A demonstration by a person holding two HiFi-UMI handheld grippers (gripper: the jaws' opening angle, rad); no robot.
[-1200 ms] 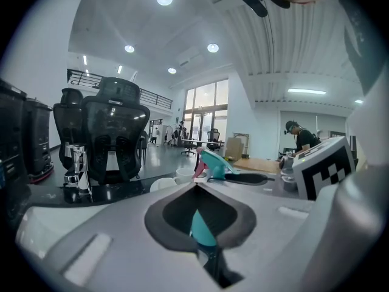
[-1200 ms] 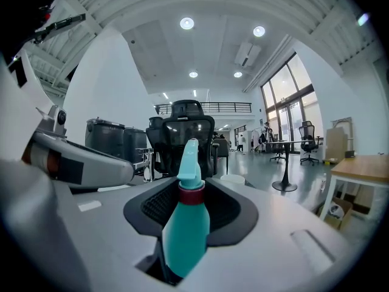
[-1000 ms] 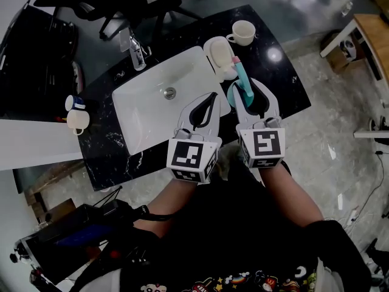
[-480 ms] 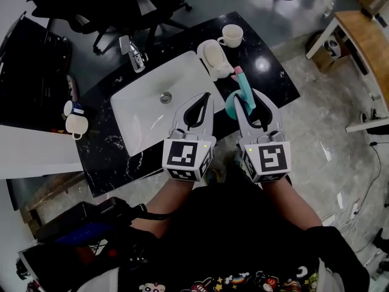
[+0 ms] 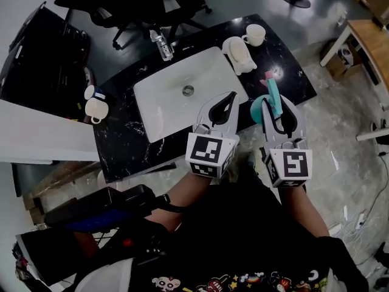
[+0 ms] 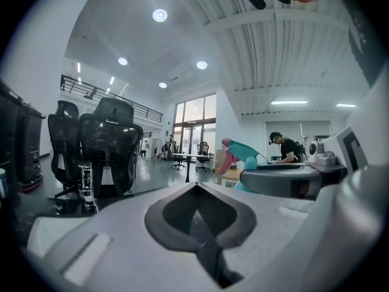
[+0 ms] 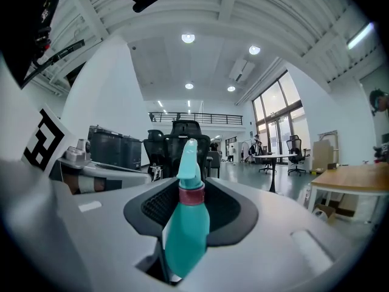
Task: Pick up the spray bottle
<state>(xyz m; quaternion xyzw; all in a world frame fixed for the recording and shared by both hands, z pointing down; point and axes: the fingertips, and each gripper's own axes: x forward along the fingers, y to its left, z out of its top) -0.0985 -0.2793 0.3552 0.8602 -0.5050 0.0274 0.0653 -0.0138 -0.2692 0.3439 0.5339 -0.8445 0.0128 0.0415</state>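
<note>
A teal spray bottle (image 5: pixel 271 104) with a pink collar and trigger is clamped in my right gripper (image 5: pixel 279 106), which is shut on its body. It hangs above the front right part of the black counter (image 5: pixel 124 140). In the right gripper view the bottle (image 7: pixel 187 221) stands upright between the closed pads of the right gripper (image 7: pixel 182 194). My left gripper (image 5: pixel 227 102) hovers beside it over the sink's front edge, shut with nothing in it. The left gripper view shows those jaws (image 6: pixel 196 194) closed and the bottle's head (image 6: pixel 246 153) off to the right.
A white sink basin (image 5: pixel 164 102) is set in the counter, with a chrome faucet (image 5: pixel 161 45) behind it. A white dish (image 5: pixel 239 54) and a cup (image 5: pixel 255 35) sit at the back right, a mug (image 5: pixel 96 107) at the left. Office chairs (image 5: pixel 140 5) stand beyond.
My right gripper has drawn the bottle back from the white dish toward the counter's front edge. The left gripper stayed alongside it, and the head camera shifted.
</note>
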